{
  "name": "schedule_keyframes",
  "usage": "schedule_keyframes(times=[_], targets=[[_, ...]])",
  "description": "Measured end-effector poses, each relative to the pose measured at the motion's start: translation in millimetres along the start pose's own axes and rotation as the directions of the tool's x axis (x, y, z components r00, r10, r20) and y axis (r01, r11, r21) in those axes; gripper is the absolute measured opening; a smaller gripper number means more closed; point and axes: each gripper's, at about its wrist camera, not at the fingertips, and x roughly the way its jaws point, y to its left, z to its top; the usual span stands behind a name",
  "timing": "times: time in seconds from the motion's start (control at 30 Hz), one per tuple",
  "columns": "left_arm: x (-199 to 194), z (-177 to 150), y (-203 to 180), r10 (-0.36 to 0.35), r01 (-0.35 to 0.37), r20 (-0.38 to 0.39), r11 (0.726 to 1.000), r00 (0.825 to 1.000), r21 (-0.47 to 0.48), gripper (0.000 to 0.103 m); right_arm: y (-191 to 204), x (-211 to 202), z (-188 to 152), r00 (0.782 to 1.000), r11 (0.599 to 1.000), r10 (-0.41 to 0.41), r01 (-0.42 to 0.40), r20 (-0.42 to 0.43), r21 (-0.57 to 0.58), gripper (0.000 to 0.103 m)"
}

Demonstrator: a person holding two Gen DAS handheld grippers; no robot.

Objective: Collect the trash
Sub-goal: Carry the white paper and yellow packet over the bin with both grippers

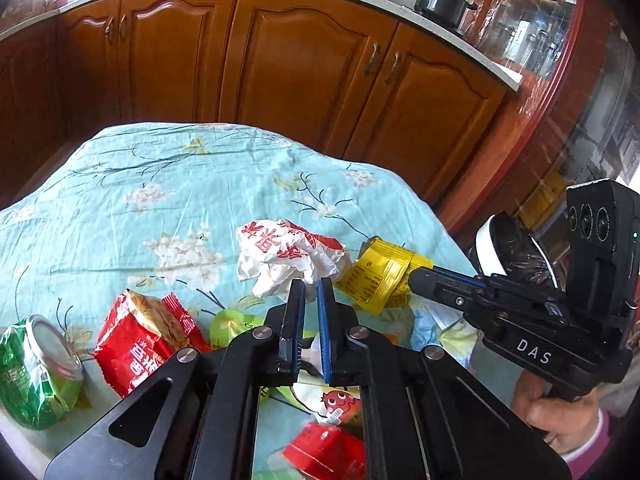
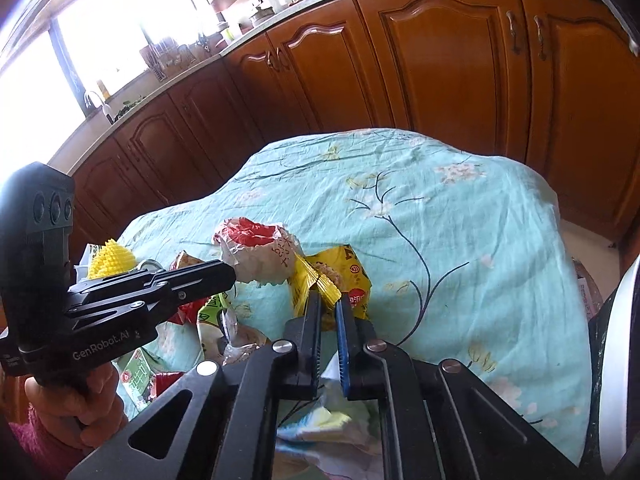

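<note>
Trash lies piled at the near side of a table under a teal floral cloth [image 1: 160, 184]. My left gripper [image 1: 311, 286] is shut on the near edge of a crumpled white paper wrapper with red print [image 1: 288, 252]; in the right wrist view its tip [image 2: 234, 274] meets that wrapper [image 2: 256, 248] from the left. My right gripper [image 2: 329, 300] is shut on the crimped edge of a yellow snack packet [image 2: 344, 276]. In the left wrist view it [image 1: 416, 280] comes in from the right onto the same yellow packet [image 1: 376, 280].
A red snack bag [image 1: 136, 340], a crushed green container [image 1: 36, 376], a red wrapper [image 1: 324, 452] and a yellow netted foam piece [image 2: 110, 260] lie nearby. A white bin with a black liner [image 1: 512, 248] stands right of the table. Wooden cabinets [image 1: 304, 64] run behind.
</note>
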Motion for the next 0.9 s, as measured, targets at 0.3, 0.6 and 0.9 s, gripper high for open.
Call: schedule_keyframes(times=[0.3, 0.6, 0.9], targets=[[-32.0, 2.1, -15.7, -0.034, 0.033, 0.072, 0.999, 0.997, 0.012, 0.005, -2.5, -49.0, 7.1, 0.992, 1.0, -0.016, 0.013, 0.126, 0.027, 0.006], [-45.6, -8.8, -53.5, -0.105, 0.1, 0.078, 0.993, 0.991, 0.057, 0.005, -27.8, -92.8, -11.1, 0.981, 0.994, -0.067, 0.05, 0.182, 0.095, 0.005], [-41.6, -28.0, -99.2, -0.162, 0.157, 0.035, 0.981, 0.986, 0.116, 0.005, -46.8, -130.6, -40.1, 0.969, 0.984, -0.128, 0.097, 0.212, 0.151, 0.005]])
